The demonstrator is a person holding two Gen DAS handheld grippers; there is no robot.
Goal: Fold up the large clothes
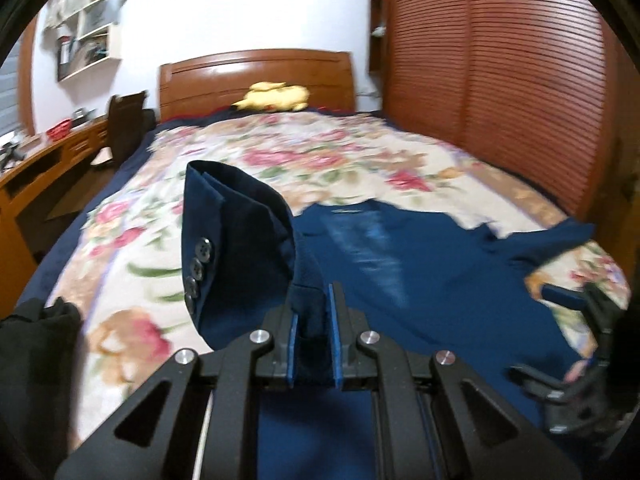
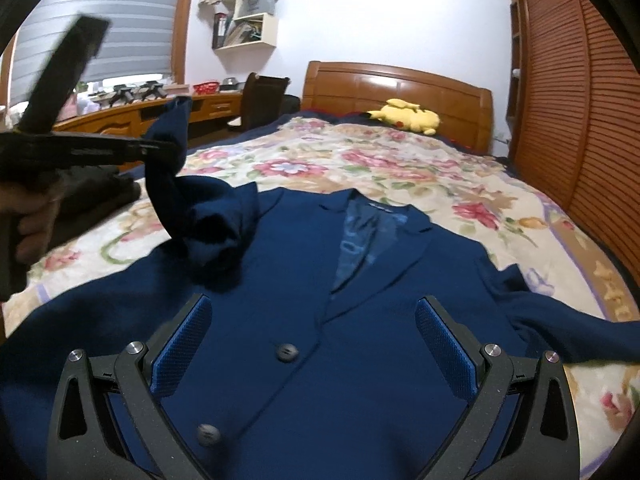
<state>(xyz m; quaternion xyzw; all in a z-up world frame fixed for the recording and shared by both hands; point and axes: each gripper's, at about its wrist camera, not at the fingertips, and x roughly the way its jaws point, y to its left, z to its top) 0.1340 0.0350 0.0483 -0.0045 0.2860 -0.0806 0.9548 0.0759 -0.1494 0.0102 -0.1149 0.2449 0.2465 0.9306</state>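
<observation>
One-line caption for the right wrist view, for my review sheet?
Open right gripper hovers over a navy blazer on the floral bedspread while the left gripper lifts its sleeve.

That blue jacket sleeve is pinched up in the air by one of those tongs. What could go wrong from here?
The left tongs grip only a narrow pinch of sleeve, so it might slip free. Pulling it across could drag the jacket out of its flat lay on the bedspread. The right tongs hang open above it, pinning nothing.
</observation>
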